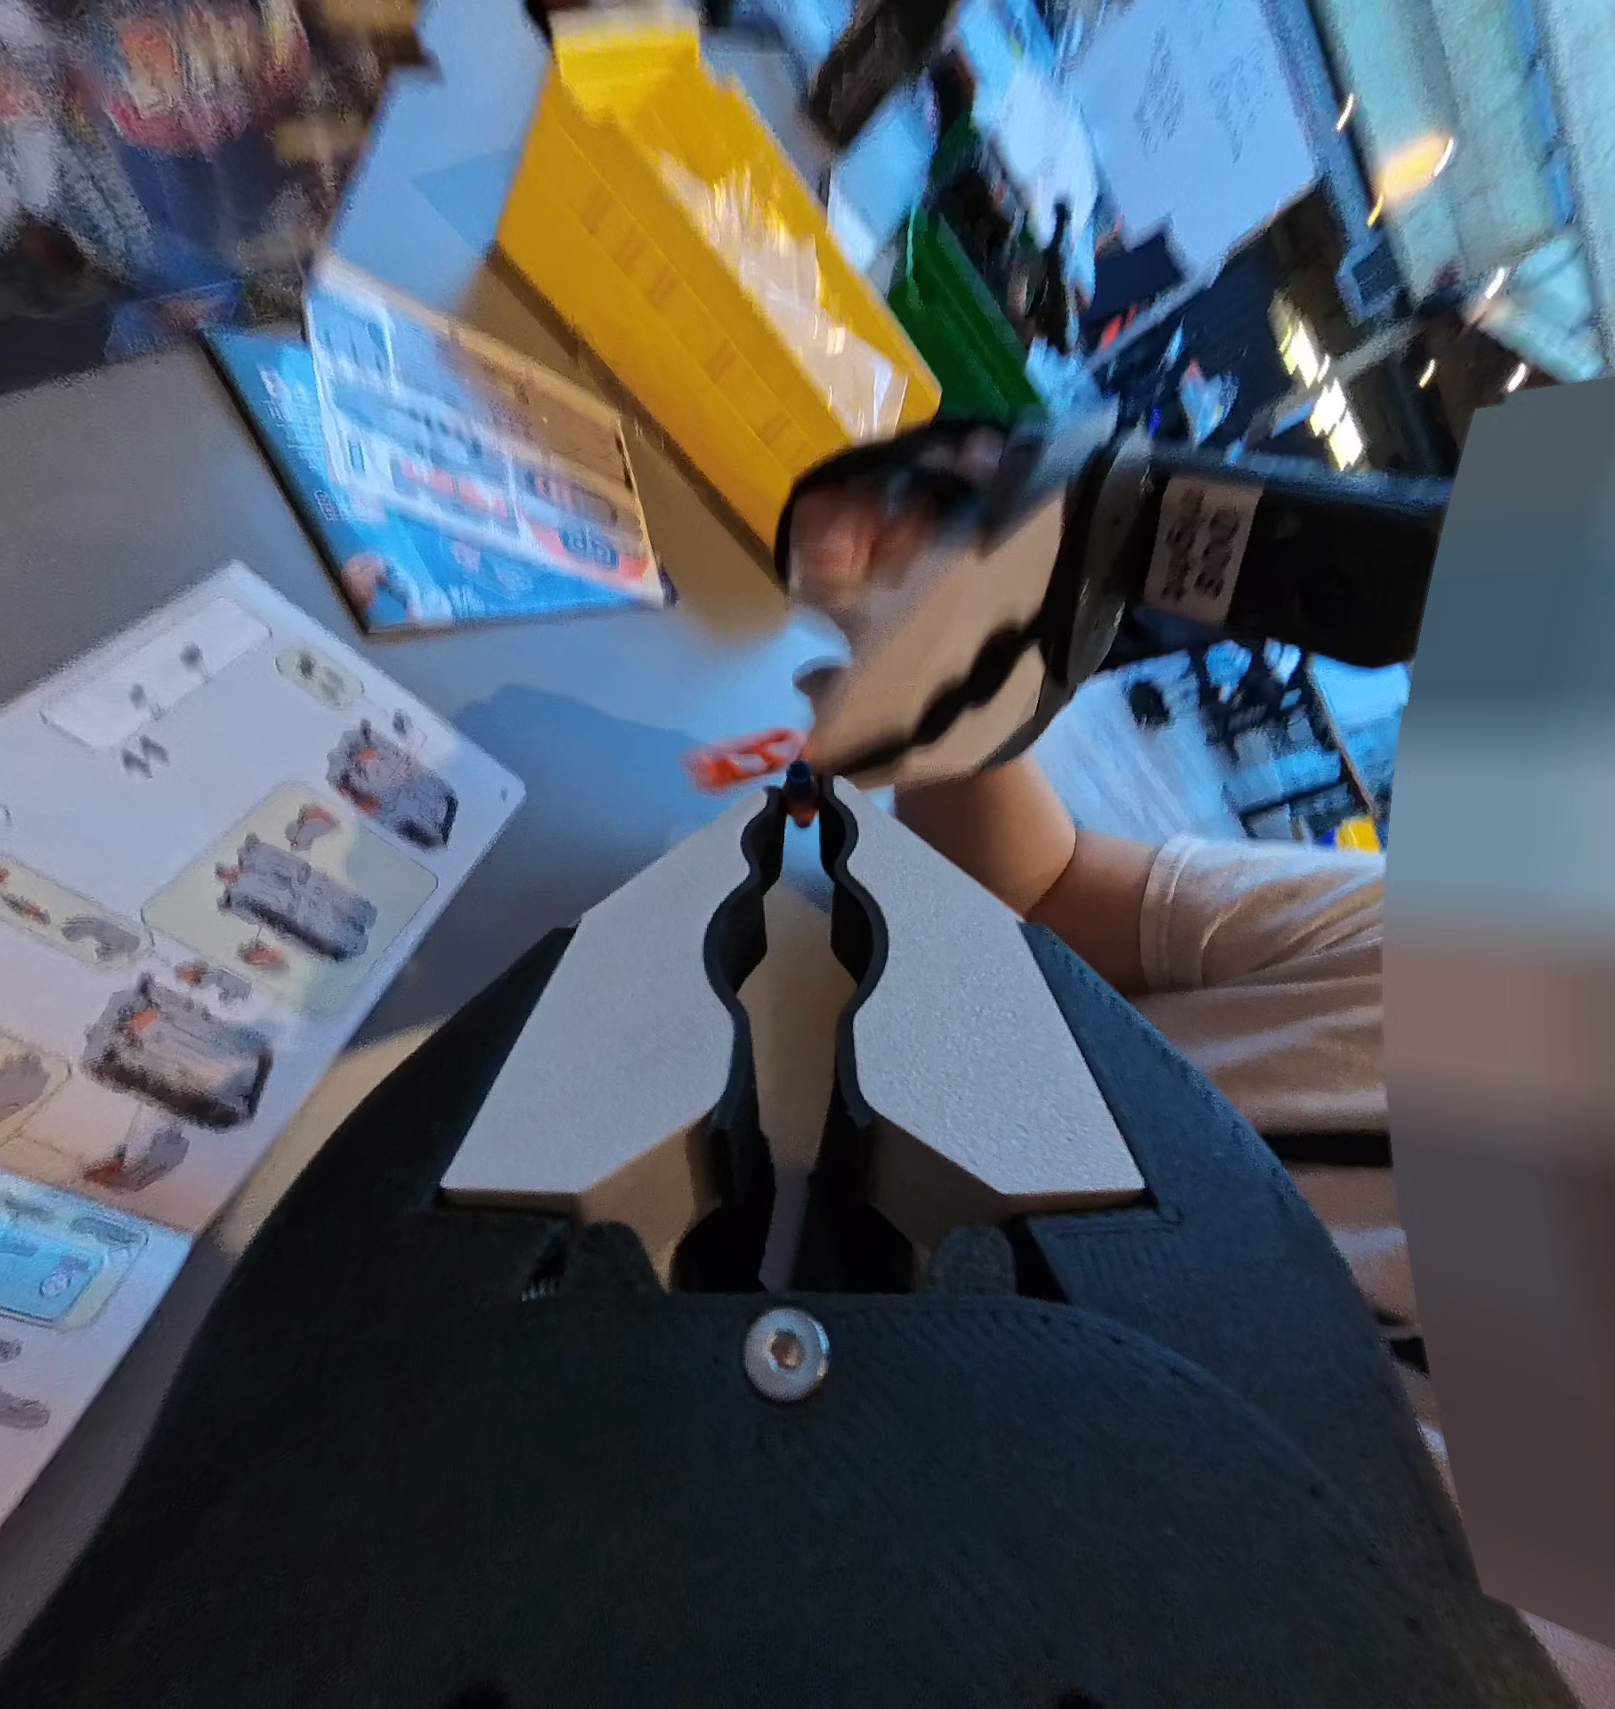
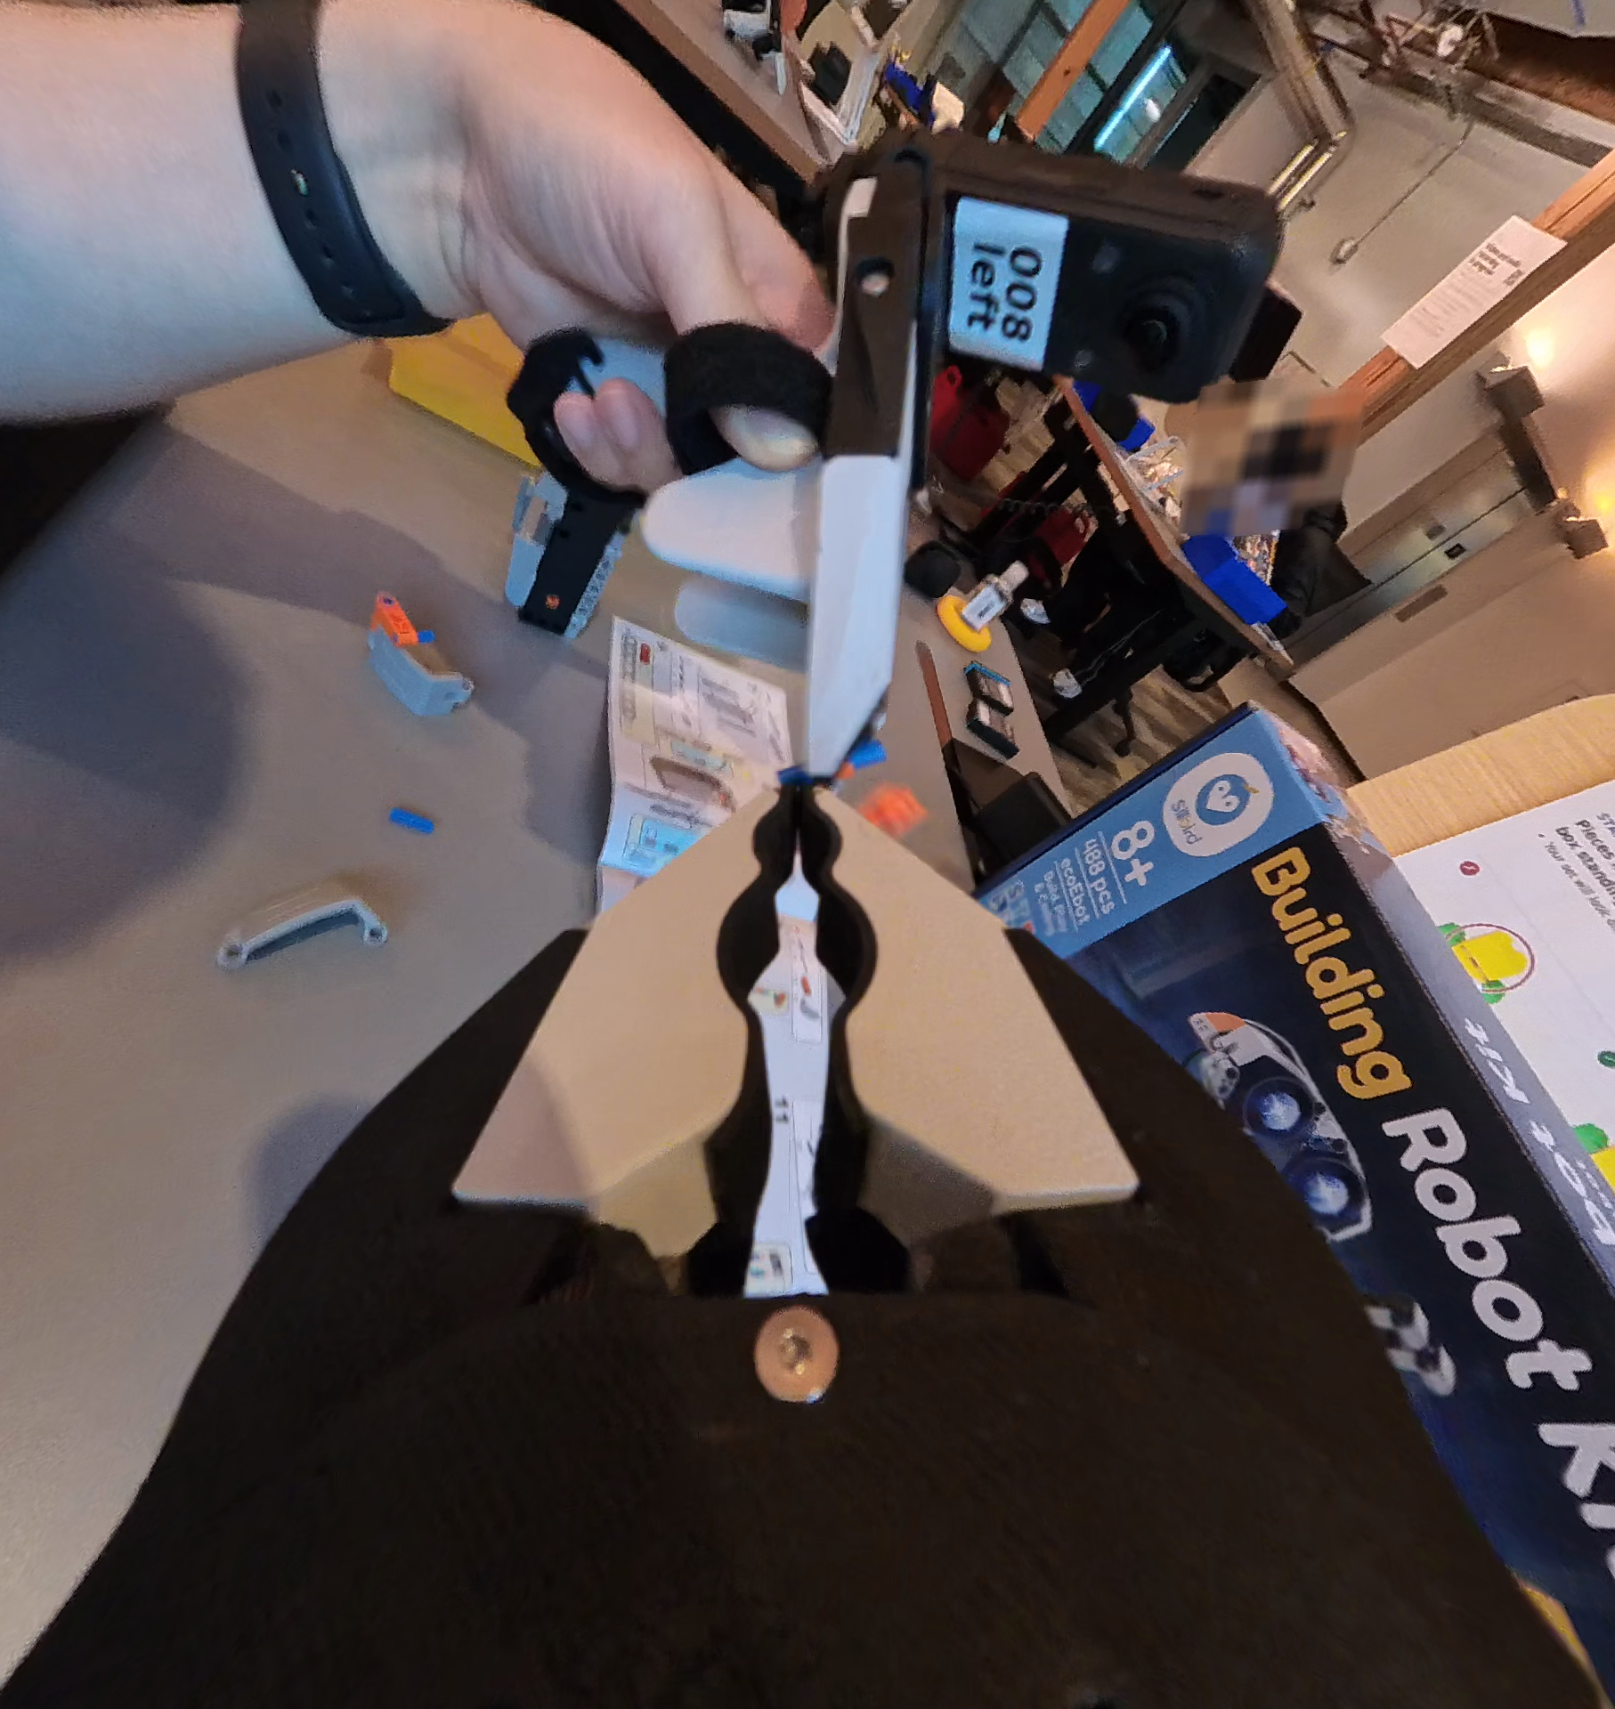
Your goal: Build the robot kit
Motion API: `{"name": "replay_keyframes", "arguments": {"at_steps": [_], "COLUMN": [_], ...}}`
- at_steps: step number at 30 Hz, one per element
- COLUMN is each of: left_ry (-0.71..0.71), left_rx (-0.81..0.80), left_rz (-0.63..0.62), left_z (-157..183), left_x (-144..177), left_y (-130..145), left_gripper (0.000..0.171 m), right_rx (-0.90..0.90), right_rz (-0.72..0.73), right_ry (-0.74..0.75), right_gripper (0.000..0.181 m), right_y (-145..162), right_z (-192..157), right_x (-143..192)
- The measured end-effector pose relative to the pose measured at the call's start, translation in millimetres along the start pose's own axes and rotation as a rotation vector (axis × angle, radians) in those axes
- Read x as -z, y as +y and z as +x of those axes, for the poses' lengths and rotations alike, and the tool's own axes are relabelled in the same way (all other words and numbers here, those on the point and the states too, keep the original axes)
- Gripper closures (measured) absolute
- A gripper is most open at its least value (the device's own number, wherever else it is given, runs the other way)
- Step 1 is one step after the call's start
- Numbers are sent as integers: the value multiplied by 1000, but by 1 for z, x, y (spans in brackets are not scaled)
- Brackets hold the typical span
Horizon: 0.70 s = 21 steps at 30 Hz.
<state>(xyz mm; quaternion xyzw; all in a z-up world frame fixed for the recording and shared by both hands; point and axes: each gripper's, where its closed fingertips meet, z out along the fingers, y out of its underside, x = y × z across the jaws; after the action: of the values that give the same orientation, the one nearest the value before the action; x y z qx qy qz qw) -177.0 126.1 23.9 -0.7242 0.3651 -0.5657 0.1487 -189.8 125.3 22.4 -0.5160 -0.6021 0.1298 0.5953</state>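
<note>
My left gripper [image 1: 800, 814] is shut on a small orange and blue piece [image 1: 800, 801] at its fingertips, held above the table. My right gripper [image 2: 796, 797] is shut on a small blue pin [image 2: 799, 776]. The two grippers meet tip to tip. In the left wrist view the right gripper [image 1: 827, 754] comes in from the upper right, right above the piece. In the right wrist view the left gripper [image 2: 845, 740] hangs down from above with the orange and blue piece [image 2: 864, 758] at its tip, beside the blue pin.
An open instruction booklet [image 1: 184, 879] [image 2: 684, 740] and a blue kit box [image 1: 471, 481] [image 2: 1294, 1017] lie on the grey table. A yellow bin [image 1: 693, 250] and a green bin [image 1: 961, 314] stand behind. Loose parts: grey-orange piece [image 2: 415, 661], blue pin [image 2: 411, 819], grey curved piece [image 2: 304, 920], grey-black block [image 2: 563, 555], orange piece [image 2: 892, 809]. My two grippers' fingertips are within a few centimetres of each other.
</note>
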Motion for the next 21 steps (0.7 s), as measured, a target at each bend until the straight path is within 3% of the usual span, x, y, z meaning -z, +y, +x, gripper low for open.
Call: {"name": "replay_keyframes", "arguments": {"at_steps": [2, 8, 16, 21], "left_ry": [22, 12, -97, -153], "left_rx": [12, 19, 34, 51], "left_rz": [20, 3, 115, 134], "left_z": [2, -4, -21, -33], "left_x": [3, 6, 43, 55], "left_y": [-3, 1, -11, -11], "left_gripper": [167, 166, 167, 167], "right_rx": [-6, 9, -80, -176], "right_rz": [32, -64, -89, -134], "right_ry": [11, 14, 187, 221], "right_gripper": [181, 181, 181, 176], "right_y": [-6, 12, 34, 54], "right_z": [0, -1, 40, 45], "right_x": [-3, -10, 20, 4]}}
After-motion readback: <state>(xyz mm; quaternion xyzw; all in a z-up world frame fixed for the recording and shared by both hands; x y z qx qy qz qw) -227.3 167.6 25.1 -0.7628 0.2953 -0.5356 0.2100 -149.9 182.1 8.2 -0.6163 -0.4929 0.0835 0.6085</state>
